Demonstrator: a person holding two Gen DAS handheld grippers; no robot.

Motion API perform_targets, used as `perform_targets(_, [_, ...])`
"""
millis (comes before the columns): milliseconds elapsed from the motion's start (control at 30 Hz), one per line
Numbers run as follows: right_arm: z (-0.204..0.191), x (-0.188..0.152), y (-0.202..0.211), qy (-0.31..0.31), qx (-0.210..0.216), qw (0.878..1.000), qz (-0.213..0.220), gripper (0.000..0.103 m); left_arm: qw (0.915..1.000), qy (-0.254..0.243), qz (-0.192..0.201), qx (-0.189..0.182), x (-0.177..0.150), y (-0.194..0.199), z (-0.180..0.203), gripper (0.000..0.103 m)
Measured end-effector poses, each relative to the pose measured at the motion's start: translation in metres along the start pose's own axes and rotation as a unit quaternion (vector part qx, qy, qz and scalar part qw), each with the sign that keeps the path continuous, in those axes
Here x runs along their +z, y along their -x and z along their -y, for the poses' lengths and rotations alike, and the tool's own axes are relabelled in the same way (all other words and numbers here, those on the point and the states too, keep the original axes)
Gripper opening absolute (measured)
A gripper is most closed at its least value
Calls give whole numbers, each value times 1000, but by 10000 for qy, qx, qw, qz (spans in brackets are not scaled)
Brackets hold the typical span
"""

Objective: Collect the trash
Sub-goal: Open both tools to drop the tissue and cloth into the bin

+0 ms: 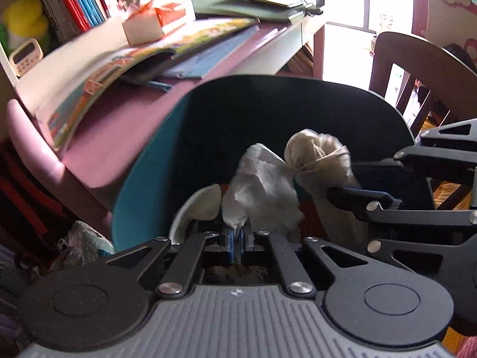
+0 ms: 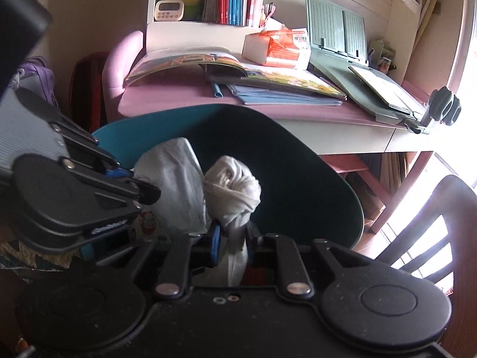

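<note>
A white plastic trash bag lies in front of a teal chair back (image 1: 140, 176). My left gripper (image 1: 237, 238) is shut on one loose flap of the bag (image 1: 259, 191). My right gripper (image 2: 234, 238) is shut on the bag's other flap just below a tied knot (image 2: 232, 188). The knot also shows in the left wrist view (image 1: 313, 152), with the right gripper (image 1: 360, 200) reaching in from the right. In the right wrist view the left gripper (image 2: 149, 192) comes in from the left beside the crumpled flap (image 2: 176, 185).
A pink desk (image 2: 167, 101) stands behind the chair with open picture books (image 2: 268, 77), a tissue pack (image 2: 277, 46), a green book stand (image 2: 337, 26) and a shelf of books. A wooden chair (image 2: 432, 232) is at the right. Bags (image 2: 38, 80) sit at the left.
</note>
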State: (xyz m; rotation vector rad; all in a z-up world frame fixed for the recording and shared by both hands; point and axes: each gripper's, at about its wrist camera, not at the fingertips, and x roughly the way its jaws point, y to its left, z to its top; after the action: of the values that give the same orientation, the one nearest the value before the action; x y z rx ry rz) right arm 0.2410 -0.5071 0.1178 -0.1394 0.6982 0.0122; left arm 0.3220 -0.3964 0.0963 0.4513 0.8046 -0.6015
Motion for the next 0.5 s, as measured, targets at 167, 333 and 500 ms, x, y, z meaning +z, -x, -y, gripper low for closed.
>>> perform_targets(167, [4, 0, 1, 15, -14, 10000, 13, 33, 9998, 109, -124, -140, 0, -9, 1, 13])
perform_targets(333, [7, -3, 7, -49, -53, 10000, 36, 37, 9997, 143, -48, -169, -3, -6, 1, 41])
perform_targets(500, [12, -6, 20, -222, -39, 9996, 145, 41, 9991, 254, 189, -267, -6, 11, -1, 52])
